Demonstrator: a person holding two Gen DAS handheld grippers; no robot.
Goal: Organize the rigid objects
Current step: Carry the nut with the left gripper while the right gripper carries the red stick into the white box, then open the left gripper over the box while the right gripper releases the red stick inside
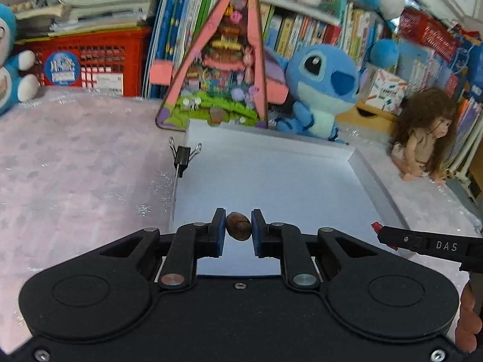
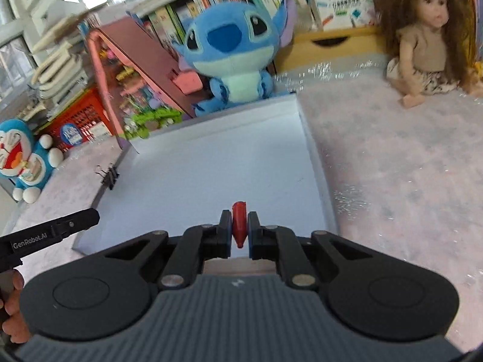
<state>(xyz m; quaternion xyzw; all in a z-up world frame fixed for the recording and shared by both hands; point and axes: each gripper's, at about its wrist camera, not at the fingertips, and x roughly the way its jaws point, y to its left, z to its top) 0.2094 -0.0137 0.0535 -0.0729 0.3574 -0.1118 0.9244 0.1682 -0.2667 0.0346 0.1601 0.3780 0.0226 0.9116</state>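
My left gripper (image 1: 238, 227) is shut on a small brown oval shell-like object (image 1: 238, 226), held above the near end of a shallow white tray (image 1: 271, 175). My right gripper (image 2: 240, 226) is shut on a small red object (image 2: 239, 223), above the near end of the same tray (image 2: 211, 166). The right gripper also shows at the right edge of the left wrist view (image 1: 422, 242), with a bit of red at its tip. The left gripper shows at the left edge of the right wrist view (image 2: 60, 229). A black binder clip (image 1: 183, 155) is clamped on the tray's left rim (image 2: 111, 176).
Behind the tray stand a pink triangular toy house (image 1: 223, 69) and a blue Stitch plush (image 1: 320, 90). A long-haired doll (image 1: 425, 132) sits at the right, a Doraemon plush (image 2: 24, 157) at the left. A red crate (image 1: 87, 63) and books line the back. The table has a pale pink cover (image 1: 75, 166).
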